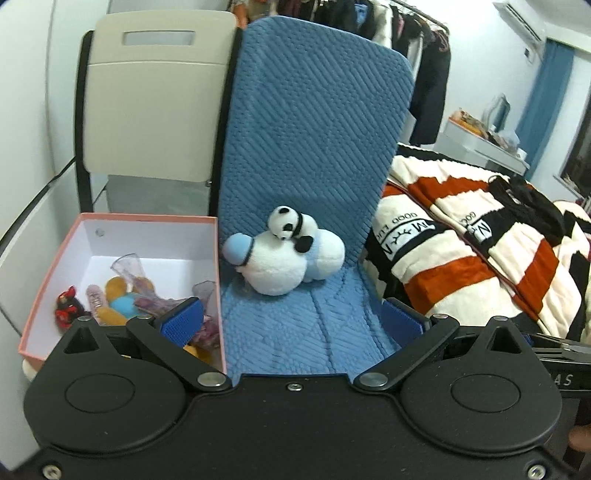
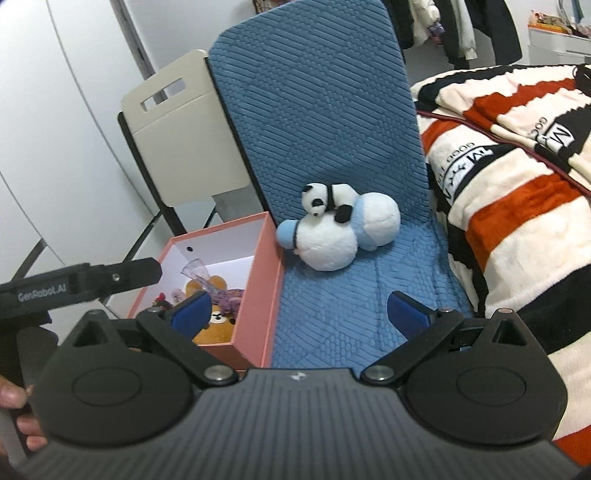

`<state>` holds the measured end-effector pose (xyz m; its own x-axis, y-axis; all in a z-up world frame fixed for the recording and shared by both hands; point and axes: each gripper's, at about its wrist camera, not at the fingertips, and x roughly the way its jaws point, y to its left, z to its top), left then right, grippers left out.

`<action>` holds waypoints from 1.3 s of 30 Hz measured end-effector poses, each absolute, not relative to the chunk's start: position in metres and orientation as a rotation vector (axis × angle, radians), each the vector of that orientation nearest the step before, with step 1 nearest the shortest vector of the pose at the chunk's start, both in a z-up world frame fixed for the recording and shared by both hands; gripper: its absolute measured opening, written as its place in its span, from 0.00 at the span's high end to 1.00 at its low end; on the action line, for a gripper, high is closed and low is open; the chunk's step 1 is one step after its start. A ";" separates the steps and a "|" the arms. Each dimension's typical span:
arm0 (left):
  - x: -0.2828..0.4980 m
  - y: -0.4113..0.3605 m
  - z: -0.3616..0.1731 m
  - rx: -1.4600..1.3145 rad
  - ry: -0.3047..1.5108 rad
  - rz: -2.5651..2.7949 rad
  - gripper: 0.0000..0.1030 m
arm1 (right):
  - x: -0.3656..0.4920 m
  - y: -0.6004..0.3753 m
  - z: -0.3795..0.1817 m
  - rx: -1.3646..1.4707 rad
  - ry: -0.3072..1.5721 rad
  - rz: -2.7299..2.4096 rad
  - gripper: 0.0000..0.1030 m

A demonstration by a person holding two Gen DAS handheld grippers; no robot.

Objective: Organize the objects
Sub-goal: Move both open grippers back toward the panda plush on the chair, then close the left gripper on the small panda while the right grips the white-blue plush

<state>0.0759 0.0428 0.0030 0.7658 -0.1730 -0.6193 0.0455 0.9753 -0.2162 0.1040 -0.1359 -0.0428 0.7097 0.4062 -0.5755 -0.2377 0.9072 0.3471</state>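
A white and light-blue plush toy (image 1: 280, 260) lies on the blue chair seat (image 1: 295, 332), with a small panda plush (image 1: 290, 225) on top of it. Both show in the right wrist view too, the white plush (image 2: 328, 240) and the panda (image 2: 327, 201). A pink box (image 1: 122, 218) to the left of the seat holds several small toys, among them a bear plush (image 2: 218, 325). My left gripper (image 1: 293, 321) is open and empty, short of the plush. My right gripper (image 2: 299, 312) is open and empty, above the seat's front.
A beige folding chair (image 1: 155, 92) stands behind the pink box (image 2: 258, 280). A striped red, cream and black blanket (image 1: 480, 251) lies on the bed to the right of the chair. Clothes hang on a rack (image 1: 388, 22) at the back. The left gripper's body (image 2: 81, 284) shows at left.
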 end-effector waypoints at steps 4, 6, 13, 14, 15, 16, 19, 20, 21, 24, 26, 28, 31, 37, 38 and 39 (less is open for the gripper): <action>0.086 0.033 -0.004 -0.216 0.691 -0.130 0.01 | 0.110 -0.143 -0.053 0.246 0.677 0.352 0.00; 0.093 0.029 -0.008 -0.211 0.691 -0.135 0.01 | 0.112 -0.147 -0.056 0.249 0.662 0.350 0.00; 0.125 0.022 -0.030 -0.165 0.721 -0.145 0.01 | 0.132 -0.155 -0.077 0.253 0.661 0.343 0.00; 0.129 0.023 -0.033 -0.164 0.720 -0.142 0.01 | 0.136 -0.155 -0.080 0.251 0.669 0.337 0.00; 0.133 0.024 -0.035 -0.168 0.719 -0.138 0.01 | 0.139 -0.156 -0.083 0.252 0.669 0.337 0.00; 0.137 0.025 -0.038 -0.175 0.718 -0.133 0.01 | 0.142 -0.157 -0.086 0.253 0.668 0.339 0.00; 0.148 0.027 -0.048 -0.187 0.703 -0.137 0.01 | 0.150 -0.158 -0.096 0.241 0.669 0.340 0.00; 0.152 0.027 -0.051 -0.185 0.702 -0.141 0.01 | 0.154 -0.158 -0.100 0.236 0.671 0.337 0.00; 0.156 0.026 -0.055 -0.190 0.702 -0.138 0.01 | 0.157 -0.158 -0.103 0.235 0.671 0.335 0.00; 0.170 0.025 -0.069 -0.213 0.695 -0.148 0.01 | 0.168 -0.158 -0.117 0.251 0.669 0.328 0.00; 0.178 0.024 -0.079 -0.226 0.693 -0.154 0.01 | 0.175 -0.158 -0.126 0.275 0.663 0.330 0.00; 0.186 0.022 -0.089 -0.232 0.692 -0.155 0.01 | 0.182 -0.157 -0.135 0.284 0.663 0.324 0.00; 0.199 0.016 -0.103 -0.222 0.690 -0.169 0.01 | 0.192 -0.153 -0.148 0.278 0.657 0.308 0.00; 0.221 0.005 -0.121 -0.166 0.679 -0.177 0.01 | 0.205 -0.147 -0.164 0.266 0.651 0.280 0.00; 0.226 0.004 -0.122 -0.152 0.677 -0.177 0.01 | 0.208 -0.144 -0.166 0.241 0.659 0.248 0.00; 0.228 0.003 -0.122 -0.144 0.672 -0.173 0.01 | 0.211 -0.141 -0.168 0.225 0.664 0.219 0.00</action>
